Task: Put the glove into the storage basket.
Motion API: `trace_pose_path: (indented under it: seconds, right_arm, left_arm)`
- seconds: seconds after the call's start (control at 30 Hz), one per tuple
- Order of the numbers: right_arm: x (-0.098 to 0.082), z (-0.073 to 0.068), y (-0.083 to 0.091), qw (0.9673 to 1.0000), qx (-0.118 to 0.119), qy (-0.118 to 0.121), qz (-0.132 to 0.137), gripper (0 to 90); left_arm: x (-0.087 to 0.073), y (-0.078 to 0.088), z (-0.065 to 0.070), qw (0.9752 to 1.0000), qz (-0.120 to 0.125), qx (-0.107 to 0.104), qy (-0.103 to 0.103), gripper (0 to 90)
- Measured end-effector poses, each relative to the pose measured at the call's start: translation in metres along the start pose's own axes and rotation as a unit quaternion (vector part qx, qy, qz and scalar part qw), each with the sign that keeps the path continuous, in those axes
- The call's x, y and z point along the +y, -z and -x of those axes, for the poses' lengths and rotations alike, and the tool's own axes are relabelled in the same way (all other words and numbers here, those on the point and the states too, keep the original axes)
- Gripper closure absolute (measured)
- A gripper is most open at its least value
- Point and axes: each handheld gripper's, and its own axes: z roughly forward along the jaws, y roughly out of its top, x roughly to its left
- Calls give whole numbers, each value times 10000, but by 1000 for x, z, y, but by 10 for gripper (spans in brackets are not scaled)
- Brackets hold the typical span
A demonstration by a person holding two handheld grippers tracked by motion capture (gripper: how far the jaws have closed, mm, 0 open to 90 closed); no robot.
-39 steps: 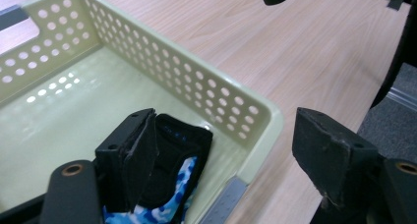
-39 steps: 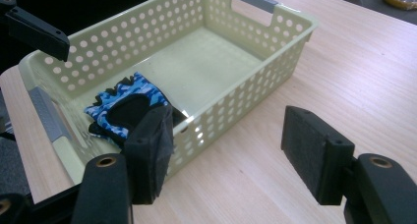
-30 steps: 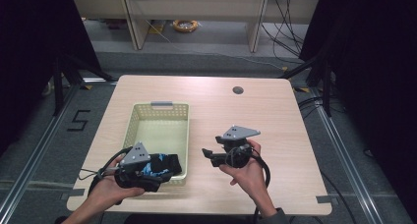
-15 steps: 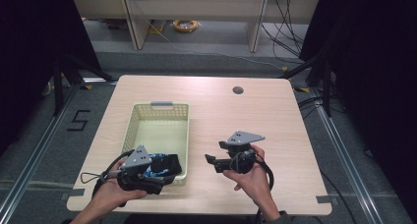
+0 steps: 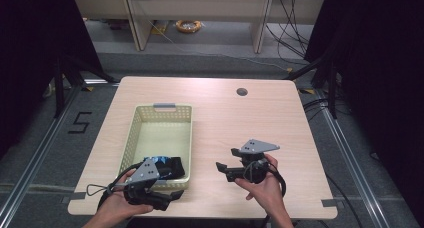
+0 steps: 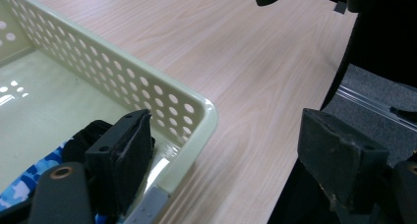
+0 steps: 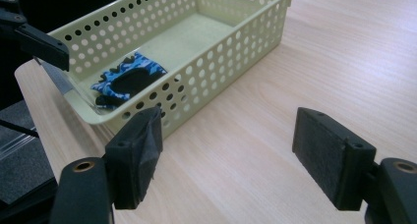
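Your left gripper (image 5: 165, 200) sits at the near end of the basket (image 5: 131, 138) with its jaws apart, straddling the corner; a blue patterned cloth (image 7: 129, 76) lies inside at that end. To the right, your right gripper (image 5: 226, 162) hovers over bare table (image 5: 280, 113), jaws apart, gripping nothing.

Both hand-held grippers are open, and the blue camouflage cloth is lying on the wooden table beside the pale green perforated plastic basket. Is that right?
Not quite. The blue camouflage cloth lies inside the pale green perforated plastic basket, at its near end, not on the light wooden table; the right gripper view shows it. The left hand-held gripper and right hand-held gripper are both open, as you said.
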Motion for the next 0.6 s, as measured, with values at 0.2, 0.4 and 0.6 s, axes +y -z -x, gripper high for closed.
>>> trace_pose_path:
  seconds: [0.2,0.4,0.6]
  right_arm:
    - [-9,6,4,9999,-85,-58,20,261]
    - [-16,9,8,9999,54,-127,-24,251]
    - [-24,7,11,9996,-69,-268,-55,247]
  left_arm:
    - [-7,0,2,10000,-50,-41,-33,207]
    - [-9,0,7,10000,-67,-33,-44,210]
    - [-13,-1,13,9998,-70,-141,-155,211]
